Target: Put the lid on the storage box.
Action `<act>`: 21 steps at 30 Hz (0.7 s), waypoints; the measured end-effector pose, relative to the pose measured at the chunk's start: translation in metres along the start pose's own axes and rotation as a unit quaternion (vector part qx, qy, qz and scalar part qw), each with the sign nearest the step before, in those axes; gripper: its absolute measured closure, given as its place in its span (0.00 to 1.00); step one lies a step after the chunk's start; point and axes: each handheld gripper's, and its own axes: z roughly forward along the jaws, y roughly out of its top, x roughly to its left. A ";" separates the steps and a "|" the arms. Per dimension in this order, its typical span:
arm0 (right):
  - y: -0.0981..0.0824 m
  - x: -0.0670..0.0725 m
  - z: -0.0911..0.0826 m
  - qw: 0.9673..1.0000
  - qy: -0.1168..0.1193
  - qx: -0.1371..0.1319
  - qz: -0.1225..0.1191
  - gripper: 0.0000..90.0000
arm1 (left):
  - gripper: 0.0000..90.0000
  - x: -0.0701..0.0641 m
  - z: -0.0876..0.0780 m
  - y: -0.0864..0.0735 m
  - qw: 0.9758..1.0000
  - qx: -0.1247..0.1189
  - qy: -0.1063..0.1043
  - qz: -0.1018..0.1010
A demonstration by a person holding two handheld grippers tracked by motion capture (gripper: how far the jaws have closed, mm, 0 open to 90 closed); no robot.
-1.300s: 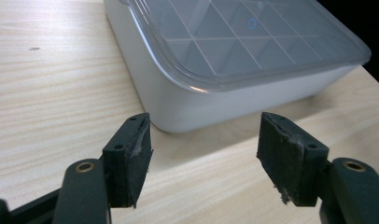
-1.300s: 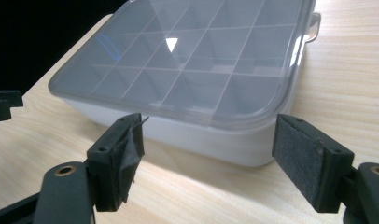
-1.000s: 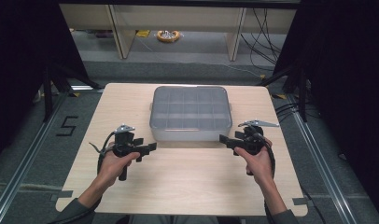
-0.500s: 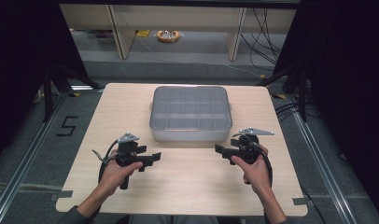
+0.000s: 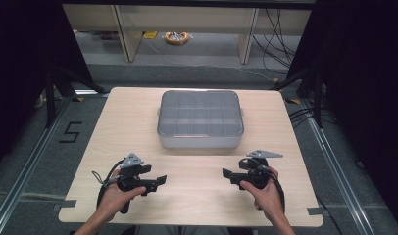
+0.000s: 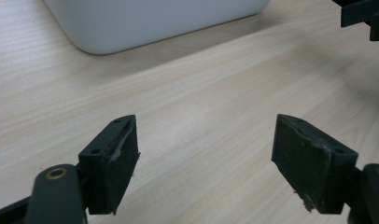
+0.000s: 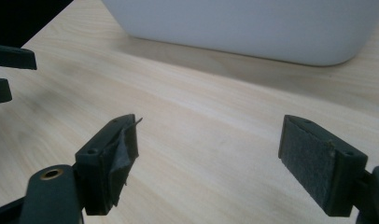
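So the grey lidded compartment box (image 5: 200, 119) sits toward the far edge of the tabletop (image 5: 113, 127), about midway between its left and right edges, and nothing's touching it. The left gripper (image 5: 158, 181) is over the near-left part with its fingers (image 6: 114, 161) wide apart after just opening up, nothing between them. The right gripper (image 5: 227, 174) over the near-right part is spread open and empty too, and the two point at each other across bare wood.

- my workplace is a lab recording bay: black curtains (image 5: 20, 73) on both sides.
- floor rails (image 5: 30, 161), taped number mark (image 5: 69, 132), loose cables (image 5: 280, 29).
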 end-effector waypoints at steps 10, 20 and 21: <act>-0.018 0.006 -0.006 1.000 0.005 0.011 -0.005 0.23 | 0.25 -0.006 -0.006 -0.014 1.000 0.003 0.003 0.006; -0.041 0.018 -0.014 0.999 0.008 0.039 0.008 0.23 | 0.25 -0.016 -0.013 -0.033 1.000 0.013 0.004 0.022; -0.041 0.018 -0.014 0.999 0.008 0.039 0.008 0.23 | 0.25 -0.016 -0.013 -0.033 1.000 0.013 0.004 0.022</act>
